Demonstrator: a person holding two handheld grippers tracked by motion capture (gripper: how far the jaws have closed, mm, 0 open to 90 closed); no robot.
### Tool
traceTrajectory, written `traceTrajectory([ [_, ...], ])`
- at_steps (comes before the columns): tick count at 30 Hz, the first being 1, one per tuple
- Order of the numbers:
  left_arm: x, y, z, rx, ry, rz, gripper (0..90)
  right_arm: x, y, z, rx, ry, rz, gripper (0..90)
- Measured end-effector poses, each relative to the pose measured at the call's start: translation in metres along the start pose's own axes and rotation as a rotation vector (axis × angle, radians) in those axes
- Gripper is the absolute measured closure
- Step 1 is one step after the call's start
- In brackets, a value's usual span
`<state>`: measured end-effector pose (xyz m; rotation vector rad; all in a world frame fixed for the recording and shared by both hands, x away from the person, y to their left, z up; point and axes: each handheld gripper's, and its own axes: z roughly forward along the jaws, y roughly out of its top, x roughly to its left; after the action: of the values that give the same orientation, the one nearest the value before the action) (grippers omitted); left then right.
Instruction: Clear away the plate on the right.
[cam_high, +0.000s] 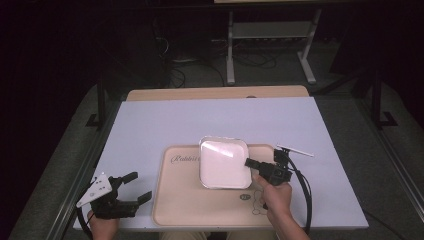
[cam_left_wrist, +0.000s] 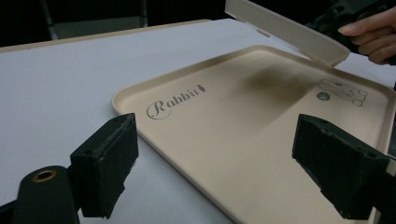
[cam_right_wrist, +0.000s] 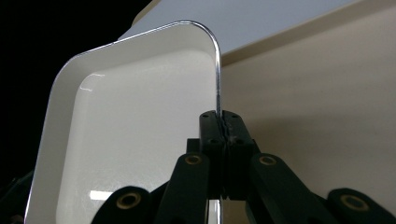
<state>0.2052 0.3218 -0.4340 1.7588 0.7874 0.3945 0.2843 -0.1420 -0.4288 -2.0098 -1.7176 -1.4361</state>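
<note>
A white square dish (cam_high: 223, 163) with a thin metal-edged rim hangs tilted above the beige tray (cam_high: 185, 200). My right gripper (cam_high: 248, 162) is shut on the dish's right rim; in the right gripper view the jaws pinch that rim (cam_right_wrist: 218, 100) with the dish (cam_right_wrist: 126, 135) spreading to the left. The left gripper view shows the dish (cam_left_wrist: 285, 29) raised over the tray (cam_left_wrist: 243, 121), which bears the word "Rabbit" and a bear drawing. My left gripper (cam_high: 137, 187) stands open at the table's front left, just off the tray's left edge, holding nothing (cam_left_wrist: 215, 163).
The white table (cam_high: 150, 125) has free room behind and to both sides of the tray. A thin white stick (cam_high: 295, 149) lies on the table right of the tray. Cables and metal frame legs (cam_high: 230, 50) are on the floor beyond the far edge.
</note>
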Motion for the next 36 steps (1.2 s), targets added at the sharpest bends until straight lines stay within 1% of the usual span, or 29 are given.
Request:
traceTrajectory([
  [2,0.0,0.0,0.0,0.0,0.0,0.0,14.0,-0.001,-0.002,0.003,0.001,-0.015,-0.01,88.4],
  [4,0.0,0.0,0.0,0.0,0.0,0.0,14.0,-0.001,-0.004,0.004,0.006,-0.024,-0.005,88.4],
  [6,0.0,0.0,0.0,-0.001,-0.001,0.0,13.9,-0.002,-0.005,0.006,0.006,-0.032,-0.011,88.4],
  [9,0.0,0.0,0.0,-0.001,-0.001,-0.001,14.0,-0.002,-0.007,0.008,0.012,-0.042,-0.012,88.4],
  [13,0.0,0.0,0.0,0.004,-0.001,-0.001,14.0,-0.005,-0.01,0.01,0.015,-0.053,-0.002,88.2],
  [19,0.0,0.0,0.001,0.003,-0.002,-0.002,14.0,-0.009,-0.014,0.015,0.026,-0.086,-0.006,87.7],
  [23,0.0,0.0,0.002,0.007,-0.003,-0.002,14.0,-0.009,-0.015,0.016,0.029,-0.09,-0.011,87.5],
  [29,0.0,-0.001,0.002,0.004,-0.003,-0.003,13.9,-0.01,-0.016,0.017,0.022,-0.12,-0.012,86.2],
  [36,-0.001,0.0,0.002,0.008,-0.008,0.0,14.0,-0.013,-0.02,0.02,0.031,-0.135,-0.013,84.9],
])
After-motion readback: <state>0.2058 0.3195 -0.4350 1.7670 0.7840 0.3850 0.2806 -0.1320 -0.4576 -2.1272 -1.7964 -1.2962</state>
